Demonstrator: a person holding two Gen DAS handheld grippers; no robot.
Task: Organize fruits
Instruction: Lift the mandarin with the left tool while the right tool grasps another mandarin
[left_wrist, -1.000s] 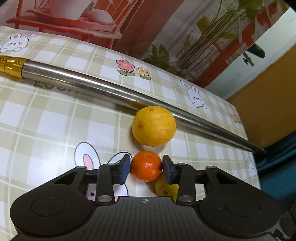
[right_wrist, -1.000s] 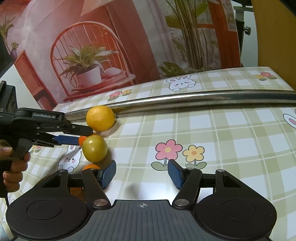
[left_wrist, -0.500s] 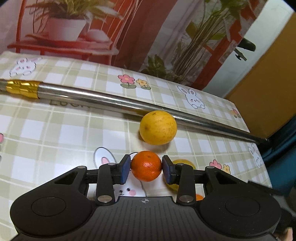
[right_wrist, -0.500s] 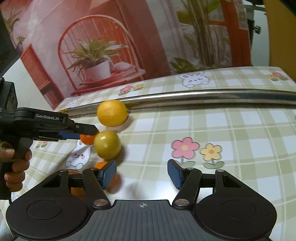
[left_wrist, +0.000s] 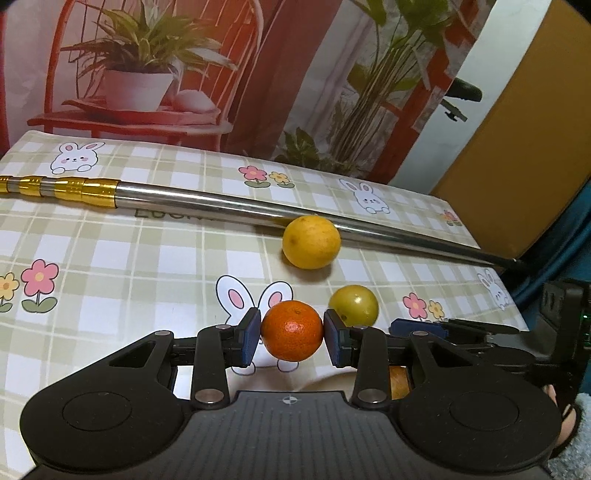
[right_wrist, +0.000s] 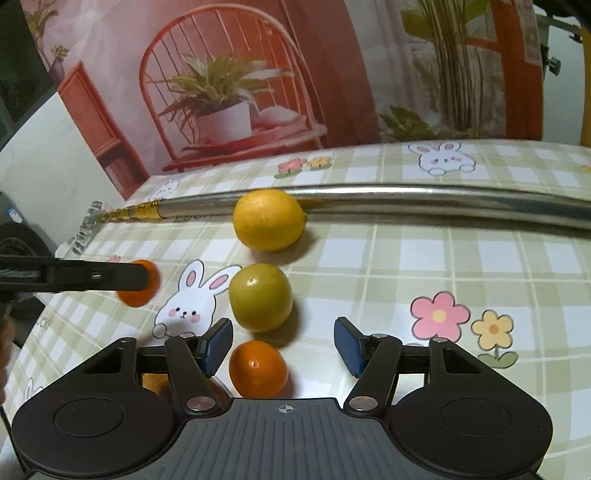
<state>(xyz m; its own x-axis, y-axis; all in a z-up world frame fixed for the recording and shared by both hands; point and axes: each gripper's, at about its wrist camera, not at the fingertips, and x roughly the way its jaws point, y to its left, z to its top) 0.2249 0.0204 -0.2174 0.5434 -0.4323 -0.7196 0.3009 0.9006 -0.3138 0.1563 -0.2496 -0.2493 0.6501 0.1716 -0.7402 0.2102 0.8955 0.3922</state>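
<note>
Left gripper (left_wrist: 292, 336) has a mandarin (left_wrist: 292, 330) pinched squarely between its blue pads (left_wrist: 251, 341), the jaws narrowed onto the fruit from both sides, and the fruit hangs clear above the checked tablecloth (left_wrist: 110, 258), over a printed bunny. From the right wrist view that same gripper (right_wrist: 147, 275) comes in from the left edge as a dark blurred bar with the orange fruit (right_wrist: 138, 291) at its tip. Right gripper (right_wrist: 284, 345) is spread wide and grips nothing; its pads touch no fruit. Between and below its fingers a second mandarin (right_wrist: 258, 369) sits on the cloth, nearer the left pad. Just beyond lies a greenish-yellow fruit (right_wrist: 260, 297), and beyond that an orange-yellow one (right_wrist: 269, 219) rests against a steel pole (right_wrist: 424, 201) lying across the table. The three make a rough line running away from the right camera. Another bit of orange shows through the right gripper's left linkage (right_wrist: 153, 384), too hidden to name. In the left view the right gripper (left_wrist: 461, 328) reaches in from the right edge, with fingertips (left_wrist: 554, 402) of the person's hand behind it.
</note>
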